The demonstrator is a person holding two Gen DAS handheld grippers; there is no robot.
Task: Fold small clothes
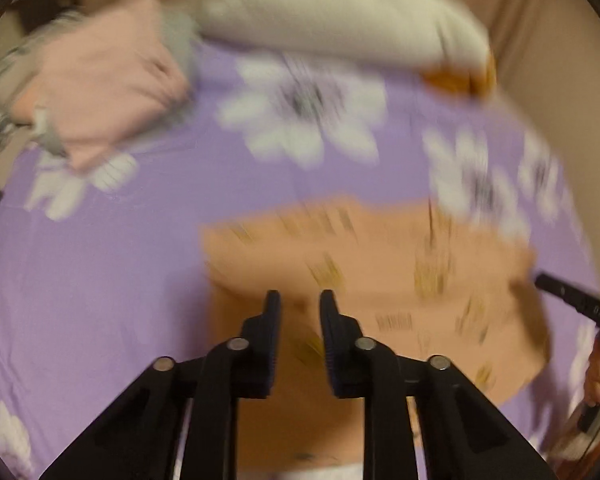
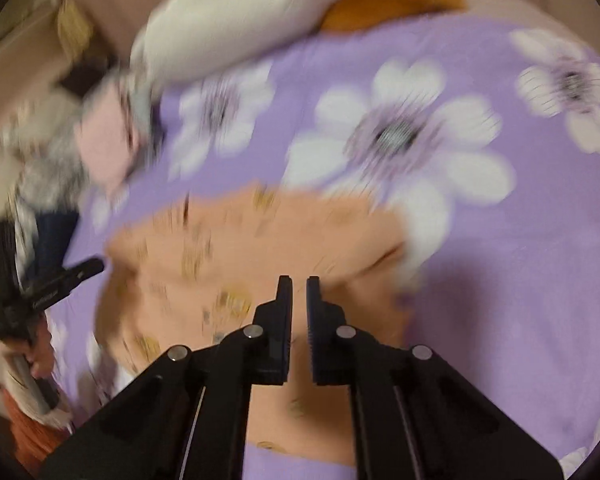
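At the far left of the bed (image 1: 100,280), on its purple flowered sheet, a pink folded garment (image 1: 108,80) sits on a grey pile, so I judge some of the folding done. In the middle lies the peach printed garment (image 1: 380,264), partly folded, its edges uneven, small yellow motifs blurred. My left gripper (image 1: 300,300) hangs over its near edge, fingers a little apart and pinching nothing. My right gripper (image 2: 299,284) hovers over the same cloth, fingers narrowly parted, empty. Another fold looks due.
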